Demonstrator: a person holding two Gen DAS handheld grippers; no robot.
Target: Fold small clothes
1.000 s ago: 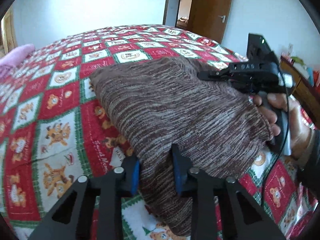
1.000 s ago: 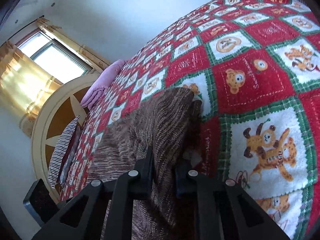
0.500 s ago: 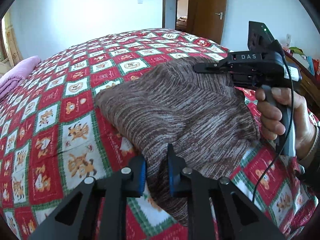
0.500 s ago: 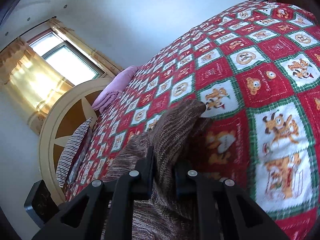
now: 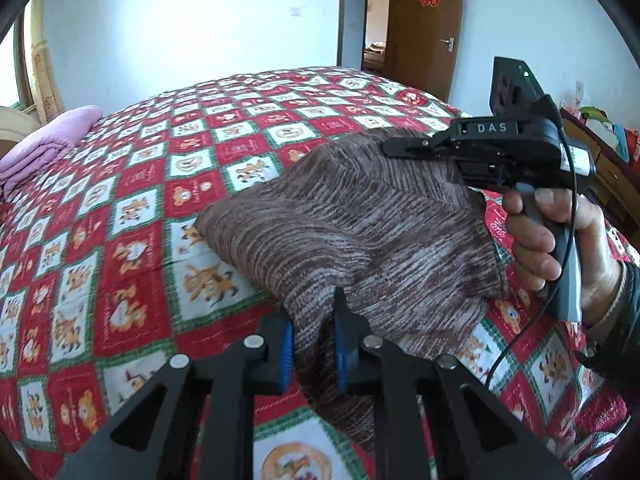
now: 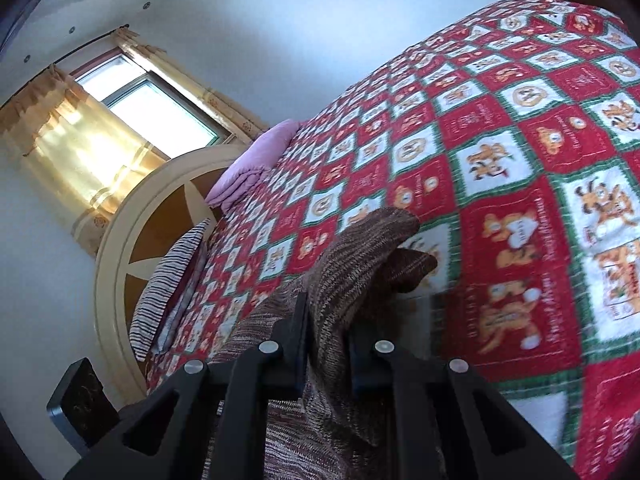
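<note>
Lifted higher, both hand-held grippers, left [image 5: 313,344] and right [image 6: 327,342], pinch the brown knit [image 5: 360,232], tilted downward.

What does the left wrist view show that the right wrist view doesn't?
Only the left wrist view shows the right tongs from outside, pinching the brown knit garment, with the hand on their handle, and the wooden door.

Only the right wrist view shows the window, yellow curtains, round headboard and striped pillow.

Both show the garment clamped in that view's own tongs, the red checked quilt and the pink folded blanket.
</note>
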